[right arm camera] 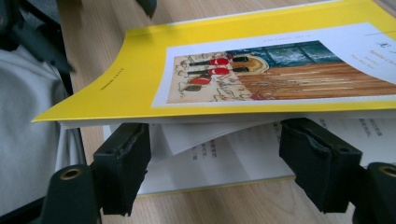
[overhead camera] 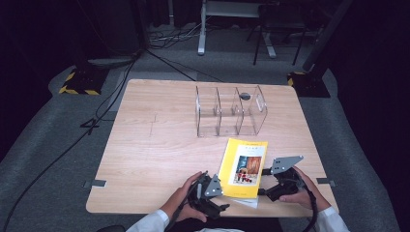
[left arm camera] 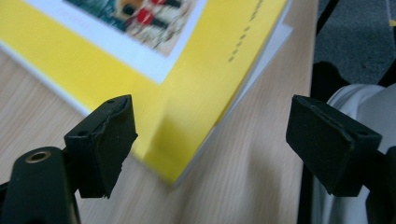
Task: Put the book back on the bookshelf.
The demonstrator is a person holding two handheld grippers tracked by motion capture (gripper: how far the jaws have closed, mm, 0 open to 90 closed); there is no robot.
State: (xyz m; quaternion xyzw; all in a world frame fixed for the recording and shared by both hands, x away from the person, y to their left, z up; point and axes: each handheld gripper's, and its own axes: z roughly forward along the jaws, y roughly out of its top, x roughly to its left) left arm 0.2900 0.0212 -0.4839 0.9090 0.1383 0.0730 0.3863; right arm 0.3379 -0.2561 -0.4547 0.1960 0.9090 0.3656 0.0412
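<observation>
Left tongs (overhead camera: 218, 199) sat at seven o'clock on the surface (overhead camera: 154, 145), jaws parted and nothing between them, pads clear of the yellow book (overhead camera: 243, 167) just beside them. The left gripper view showed that book's near corner (left arm camera: 187, 116) lying flat on the wood ahead of the gap, with a row of small dark characters along its edge, too blurred to read, and a white sleeve (left arm camera: 369, 102) at three o'clock in that view.

The book itself lay at five o'clock on the surface, near the front edge, a white panel with a painted picture on its cover. A clear plastic organizer (overhead camera: 231, 111) stood at twelve o'clock, well apart from it, its compartments side by side.

Right tongs (overhead camera: 261, 182) were at the book's right edge, jaws standing wide. The right gripper view gave what the high view could not: the cover (right arm camera: 261, 70) lifted and curling, loose white pages (right arm camera: 233, 149) fanned beneath it, printed lines too small to read, and figures in red coats in the picture. Both pads (right arm camera: 123, 163) sat just beneath the raised cover; whether they touched the pages I couldn't tell.
</observation>
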